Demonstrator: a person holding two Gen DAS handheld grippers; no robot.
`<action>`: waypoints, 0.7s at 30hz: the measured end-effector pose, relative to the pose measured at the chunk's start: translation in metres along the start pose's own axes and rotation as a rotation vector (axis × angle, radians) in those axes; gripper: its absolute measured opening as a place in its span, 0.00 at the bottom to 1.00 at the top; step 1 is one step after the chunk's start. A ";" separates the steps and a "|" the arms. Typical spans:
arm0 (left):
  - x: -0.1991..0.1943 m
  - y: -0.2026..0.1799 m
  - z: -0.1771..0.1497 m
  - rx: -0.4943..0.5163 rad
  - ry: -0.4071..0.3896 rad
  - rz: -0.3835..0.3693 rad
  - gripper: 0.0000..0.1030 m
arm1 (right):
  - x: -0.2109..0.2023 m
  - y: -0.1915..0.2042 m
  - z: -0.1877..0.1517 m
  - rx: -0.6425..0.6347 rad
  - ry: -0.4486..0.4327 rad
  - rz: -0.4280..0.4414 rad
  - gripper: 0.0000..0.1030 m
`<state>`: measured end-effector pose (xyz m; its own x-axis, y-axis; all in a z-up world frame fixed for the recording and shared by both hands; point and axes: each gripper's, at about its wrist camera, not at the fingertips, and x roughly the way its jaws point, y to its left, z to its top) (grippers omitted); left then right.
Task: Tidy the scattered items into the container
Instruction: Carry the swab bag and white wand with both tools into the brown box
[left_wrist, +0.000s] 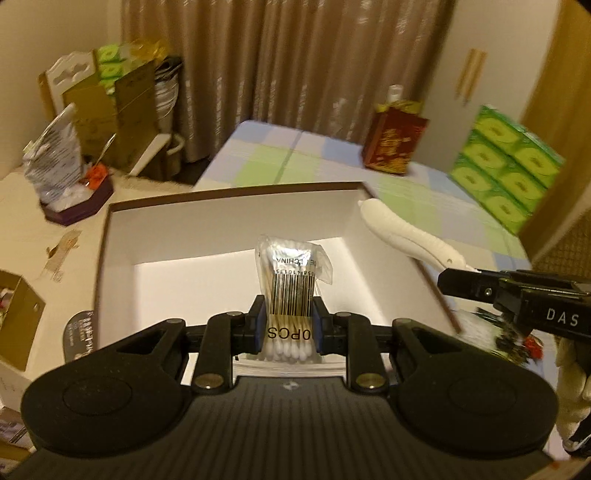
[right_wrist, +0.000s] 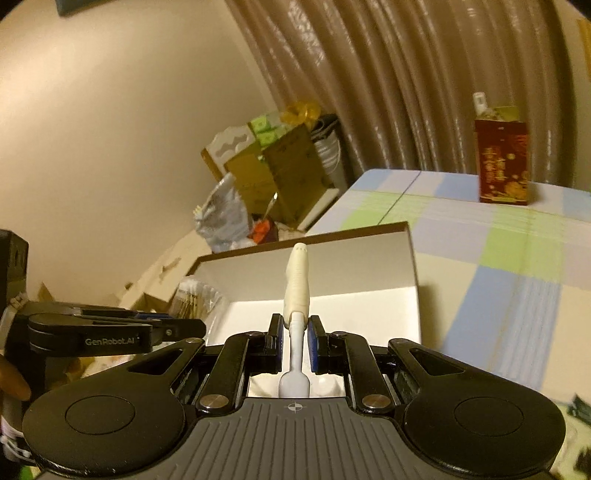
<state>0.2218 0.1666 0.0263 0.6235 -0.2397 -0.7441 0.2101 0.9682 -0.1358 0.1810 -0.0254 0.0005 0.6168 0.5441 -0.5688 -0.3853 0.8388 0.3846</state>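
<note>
An open white box with a brown rim stands on the checked table. My left gripper is shut on a clear pack of cotton swabs and holds it upright over the box's near side. My right gripper is shut on a white handled tool that points over the box. In the left wrist view the right gripper holds the tool above the box's right wall. The left gripper with the swab pack shows at the left of the right wrist view.
A red carton and stacked green tissue packs stand on the table behind the box. Bags and cardboard boxes crowd the left. A small brown box sits at the near left.
</note>
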 end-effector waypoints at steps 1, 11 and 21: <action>0.006 0.006 0.004 -0.003 0.009 0.003 0.19 | 0.008 -0.001 0.002 -0.004 0.013 -0.003 0.10; 0.073 0.033 0.024 -0.030 0.141 -0.005 0.19 | 0.087 -0.016 0.009 -0.035 0.164 -0.077 0.10; 0.139 0.031 0.030 0.004 0.287 -0.010 0.19 | 0.137 -0.025 0.011 -0.077 0.303 -0.177 0.10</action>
<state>0.3376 0.1612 -0.0623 0.3834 -0.2184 -0.8974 0.2179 0.9656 -0.1419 0.2829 0.0280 -0.0792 0.4516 0.3614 -0.8157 -0.3487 0.9131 0.2114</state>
